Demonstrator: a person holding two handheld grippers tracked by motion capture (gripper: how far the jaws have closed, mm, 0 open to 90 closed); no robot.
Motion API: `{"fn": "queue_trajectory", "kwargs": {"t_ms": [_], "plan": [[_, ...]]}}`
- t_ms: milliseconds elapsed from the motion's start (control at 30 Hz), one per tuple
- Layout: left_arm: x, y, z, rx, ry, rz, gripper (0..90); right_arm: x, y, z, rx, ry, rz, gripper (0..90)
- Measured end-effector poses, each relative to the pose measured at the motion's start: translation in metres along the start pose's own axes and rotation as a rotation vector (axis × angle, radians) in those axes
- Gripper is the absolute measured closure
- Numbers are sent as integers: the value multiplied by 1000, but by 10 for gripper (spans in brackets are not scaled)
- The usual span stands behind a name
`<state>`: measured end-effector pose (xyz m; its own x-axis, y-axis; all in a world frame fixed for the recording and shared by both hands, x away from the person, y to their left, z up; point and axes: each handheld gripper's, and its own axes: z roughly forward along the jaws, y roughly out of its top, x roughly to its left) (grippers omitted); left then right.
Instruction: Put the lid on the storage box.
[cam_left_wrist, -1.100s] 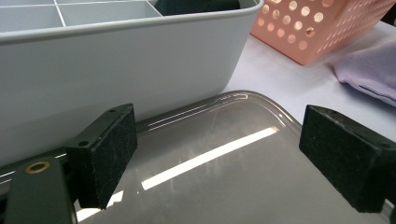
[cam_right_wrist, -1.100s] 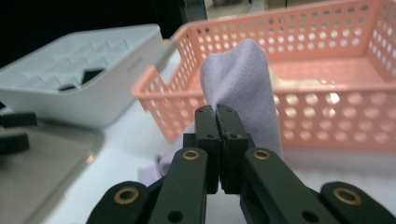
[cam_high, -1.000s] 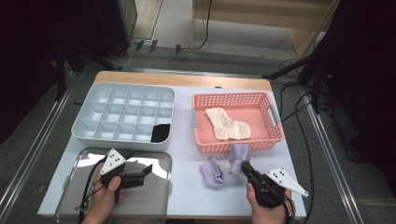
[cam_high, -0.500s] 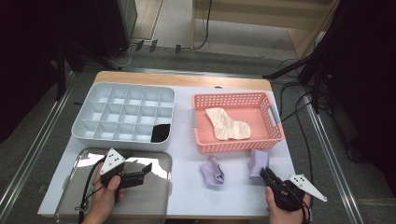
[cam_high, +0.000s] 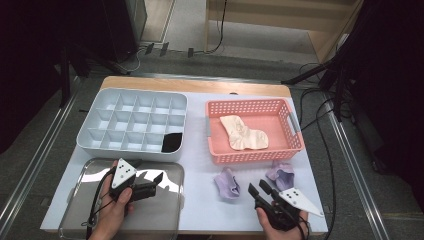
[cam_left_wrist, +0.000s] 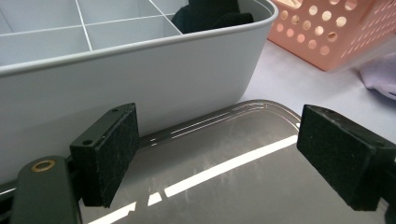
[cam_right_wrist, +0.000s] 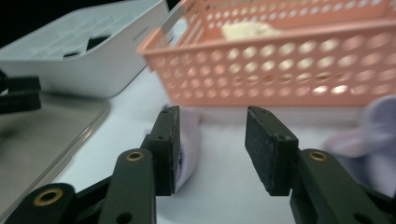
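In the high view, the right gripper (cam_high: 259, 189) lies low on the white table (cam_high: 200, 210), its jaws parted with nothing between them; they have just been opening. Two small crumpled lilac socks lie before it: the left lilac sock (cam_high: 227, 182) just beyond its tips, the right lilac sock (cam_high: 280, 173) near the pink perforated plastic basket (cam_high: 298, 141), which holds a cream sock (cam_high: 243, 133). The left gripper (cam_high: 156, 181) hovers over the shiny steel tray (cam_high: 75, 220), jaws apart and empty. A grey compartmented plastic organiser (cam_high: 131, 97) holds a black sock (cam_high: 173, 142) in its near right cell.

In the left gripper view, the wide-spread pads (cam_left_wrist: 108, 154) frame the tray (cam_left_wrist: 243, 154) and the organiser's wall (cam_left_wrist: 154, 79).

In the right gripper view, the pads (cam_right_wrist: 262, 148) stand apart; one lilac sock (cam_right_wrist: 188, 140) sits behind the left pad, the other (cam_right_wrist: 369, 135) blurred at right, the basket (cam_right_wrist: 280, 70) beyond.
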<state>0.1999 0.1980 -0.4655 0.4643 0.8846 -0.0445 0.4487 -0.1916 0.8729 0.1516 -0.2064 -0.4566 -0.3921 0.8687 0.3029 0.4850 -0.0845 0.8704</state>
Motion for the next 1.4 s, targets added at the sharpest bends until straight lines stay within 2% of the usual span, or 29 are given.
{"fn": "queue_trajectory", "kwargs": {"t_ms": [167, 233, 400, 467, 533, 700, 767, 833, 867, 933, 967, 1033, 1067, 1167, 1233, 1267, 1300, 1333, 1400], "plan": [[1, 2, -4, -6, 0, -11, 135, 10, -9, 15, 49, 26, -1, 523], [-1, 3, -5, -12, -6, -13, 135, 13, -13, 21, 75, 20, -11, 535], [-8, 5, -7, -14, -27, -8, 135, 16, -20, 32, 126, 62, 9, 741], [-12, 5, -6, -4, -34, 2, 135, 15, -21, 32, 109, 70, 21, 830], [-16, 5, -5, -8, -35, 5, 135, 18, -20, 30, 99, 100, 36, 873], [-27, 9, -6, -4, -60, 11, 135, 34, -17, 23, 43, 150, 44, 879], [-32, 11, -4, -8, -66, 11, 135, 36, -18, 25, 46, 166, 46, 864], [-37, 13, -2, -6, -77, 6, 135, 35, -21, 28, 59, 161, 55, 816], [-40, 14, -1, -6, -78, 9, 135, 32, -23, 29, 65, 133, 52, 774], [-45, 15, 1, -4, -75, 16, 135, 28, -25, 26, 50, 40, 17, 671], [-46, 15, 2, -5, -78, 15, 135, 26, -24, 23, 29, 18, 8, 635], [-49, 15, 5, -6, -81, 2, 135, 23, -19, 13, -22, 2, 18, 645], [-49, 15, 6, 0, -81, 0, 135, 23, -16, 8, -45, 2, 11, 686], [-52, 16, 10, 7, -72, -4, 135, 33, -11, 3, -67, 60, -38, 775], [-53, 16, 12, 0, -65, -14, 135, 47, -12, 2, -71, 70, -107, 825], [-54, 16, 12, 3, -67, -9, 135, 54, -13, 4, -54, 91, -144, 833], [-55, 16, 12, 5, -69, -5, 135, 62, -14, 10, -7, 126, -173, 835], [-56, 15, 12, 11, -72, 8, 135, 65, -16, 14, 18, 147, -183, 832], [-57, 13, 12, 14, -73, 11, 135, 68, -21, 24, 71, 170, -187, 764]]}}
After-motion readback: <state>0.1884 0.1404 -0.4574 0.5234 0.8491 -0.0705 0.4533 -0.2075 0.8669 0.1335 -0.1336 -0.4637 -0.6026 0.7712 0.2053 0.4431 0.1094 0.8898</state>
